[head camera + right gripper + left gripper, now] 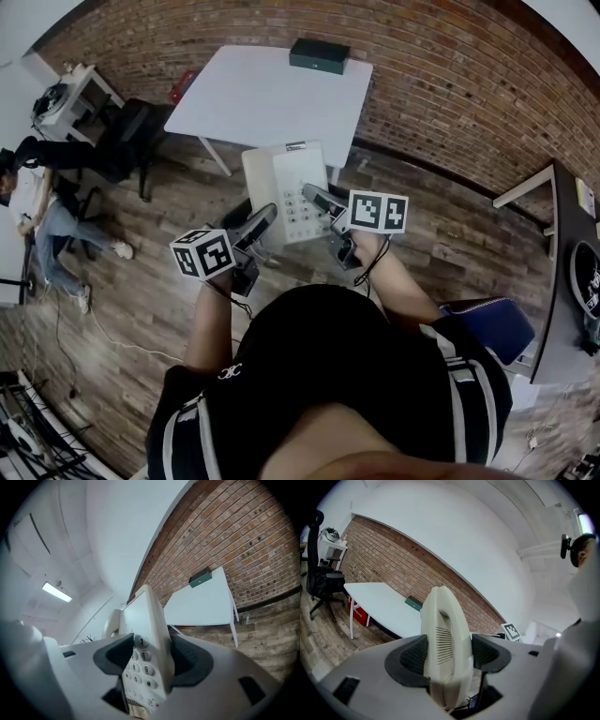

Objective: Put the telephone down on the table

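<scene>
A cream desk telephone [289,195] hangs in the air in front of me, over the wooden floor and short of the white table [272,94]. My left gripper [262,223] is shut on its handset side [444,644]. My right gripper [319,201] is shut on the keypad edge [143,660], beside the number keys. The phone is held between the two grippers, tilted up.
A dark green box [319,54] lies at the table's far edge by the brick wall. A person [42,225] sits at the left near a black office chair [131,141]. A blue chair [487,323] and a dark desk [567,272] stand at the right.
</scene>
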Motion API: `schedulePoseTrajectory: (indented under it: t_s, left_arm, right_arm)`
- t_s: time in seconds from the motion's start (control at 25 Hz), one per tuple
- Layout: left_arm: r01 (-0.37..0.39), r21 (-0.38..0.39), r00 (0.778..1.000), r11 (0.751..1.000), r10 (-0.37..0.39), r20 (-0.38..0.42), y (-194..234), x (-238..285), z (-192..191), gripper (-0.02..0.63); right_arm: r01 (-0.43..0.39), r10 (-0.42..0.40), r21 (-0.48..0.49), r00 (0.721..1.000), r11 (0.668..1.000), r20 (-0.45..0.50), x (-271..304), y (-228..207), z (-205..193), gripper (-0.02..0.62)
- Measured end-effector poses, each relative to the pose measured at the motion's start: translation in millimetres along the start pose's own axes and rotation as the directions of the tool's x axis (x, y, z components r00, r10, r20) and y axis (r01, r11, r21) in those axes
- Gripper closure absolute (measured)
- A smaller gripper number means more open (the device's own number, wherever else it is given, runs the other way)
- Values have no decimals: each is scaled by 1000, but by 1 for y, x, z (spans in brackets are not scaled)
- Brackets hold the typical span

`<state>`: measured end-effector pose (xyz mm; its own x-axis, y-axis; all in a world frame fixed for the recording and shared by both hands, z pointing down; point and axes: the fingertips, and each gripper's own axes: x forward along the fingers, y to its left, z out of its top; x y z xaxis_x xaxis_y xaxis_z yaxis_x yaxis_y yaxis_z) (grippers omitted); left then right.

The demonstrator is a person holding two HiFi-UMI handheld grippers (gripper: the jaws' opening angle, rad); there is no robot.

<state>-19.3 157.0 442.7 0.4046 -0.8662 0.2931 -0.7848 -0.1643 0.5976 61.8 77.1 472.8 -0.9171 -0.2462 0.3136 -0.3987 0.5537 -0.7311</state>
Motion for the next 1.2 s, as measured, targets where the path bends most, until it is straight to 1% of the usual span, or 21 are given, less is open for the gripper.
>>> schedulePoseTrajectory:
  t_s: [0.2, 0.36, 0.56, 0.72, 0.96, 1.2]
  left_arm:
    - [-16, -3, 999, 1000, 17, 29, -7, 28, 10, 308]
    - [-8, -2, 998, 1000, 8, 56, -11, 30, 4, 310]
    - [-2, 18, 999, 1000, 1, 52, -12, 39, 7, 310]
    - [-1, 25, 999, 1000, 0, 52, -5, 47, 18, 310]
    - [-1, 16, 997, 1000, 0, 75, 10, 58, 20, 311]
    - [-16, 7, 998, 1000, 16, 64, 38, 72, 43, 311]
  right_arm:
    - [-9, 9, -19, 1000, 1000, -14, -2, -18, 26, 379]
    - [-8, 7, -41, 1000, 999, -14, -8, -21, 25, 379]
    - [-13, 13, -46, 1000, 999, 7, -11, -25, 33, 379]
    - [-17, 17, -38, 1000, 999, 8, 0, -31, 43, 379]
    - [-21, 21, -51, 1000, 998, -2, 15, -41, 48, 379]
    - [-26, 25, -41, 1000, 999, -15, 48, -49, 68, 379]
